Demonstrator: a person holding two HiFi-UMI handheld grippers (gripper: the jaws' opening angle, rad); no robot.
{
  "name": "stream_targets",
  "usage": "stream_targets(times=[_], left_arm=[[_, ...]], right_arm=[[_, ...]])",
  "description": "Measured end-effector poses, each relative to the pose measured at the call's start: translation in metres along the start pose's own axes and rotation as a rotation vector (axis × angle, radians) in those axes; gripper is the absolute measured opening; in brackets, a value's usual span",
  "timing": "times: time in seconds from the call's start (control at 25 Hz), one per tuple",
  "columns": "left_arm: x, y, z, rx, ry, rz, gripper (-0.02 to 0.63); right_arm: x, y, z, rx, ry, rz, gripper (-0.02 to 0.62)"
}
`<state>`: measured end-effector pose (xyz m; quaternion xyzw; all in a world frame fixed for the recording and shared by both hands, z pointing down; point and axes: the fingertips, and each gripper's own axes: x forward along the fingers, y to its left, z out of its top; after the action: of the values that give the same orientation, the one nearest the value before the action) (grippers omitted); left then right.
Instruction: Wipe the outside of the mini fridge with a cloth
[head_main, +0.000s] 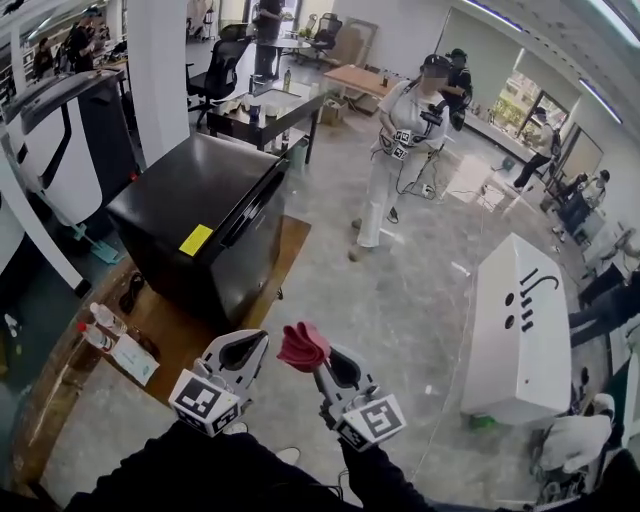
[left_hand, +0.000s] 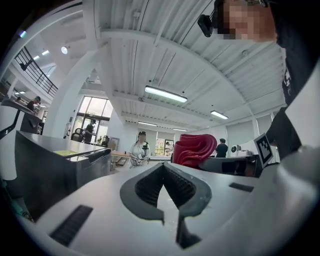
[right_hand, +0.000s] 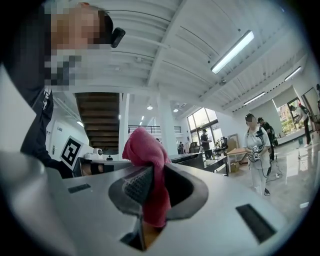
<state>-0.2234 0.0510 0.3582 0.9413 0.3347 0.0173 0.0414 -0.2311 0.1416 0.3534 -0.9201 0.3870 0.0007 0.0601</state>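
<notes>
The black mini fridge (head_main: 200, 215) stands on a wooden board (head_main: 287, 247) ahead and to my left, with a yellow sticker on its top; its door faces right. Both grippers are held up close to my body, short of the fridge. My right gripper (head_main: 318, 362) is shut on a red cloth (head_main: 303, 345), which bunches above the jaws (right_hand: 145, 150). My left gripper (head_main: 254, 342) is shut with nothing in it; its tips meet (left_hand: 162, 167). The left gripper view shows the fridge (left_hand: 50, 165) at left and the cloth (left_hand: 192, 149) at right.
A person in white (head_main: 385, 170) stands on the floor beyond the fridge. A long white cabinet (head_main: 520, 320) lies at the right. Bottles (head_main: 100, 330) sit at the board's left end. A treadmill (head_main: 60, 130) is at the left, tables and chairs behind.
</notes>
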Motion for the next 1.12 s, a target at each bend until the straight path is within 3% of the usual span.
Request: stream_targets(times=[0.36,0.88,1.12], left_arm=[[0.061,0.022,-0.019,-0.005,0.007,0.054,0.006],[0.173,0.123,-0.013,-0.024,-0.08,0.166,0.006],[0.193,0.156,-0.017,-0.051,-0.056,0.261,0.006]], right_arm=[[0.028,-0.067,-0.017,0.01,0.012,0.04,0.061],[0.172,-0.162,-0.002,-0.078,0.081,0.206,0.061],[0.228,-0.187,-0.013,-0.063,0.114,0.306,0.061]])
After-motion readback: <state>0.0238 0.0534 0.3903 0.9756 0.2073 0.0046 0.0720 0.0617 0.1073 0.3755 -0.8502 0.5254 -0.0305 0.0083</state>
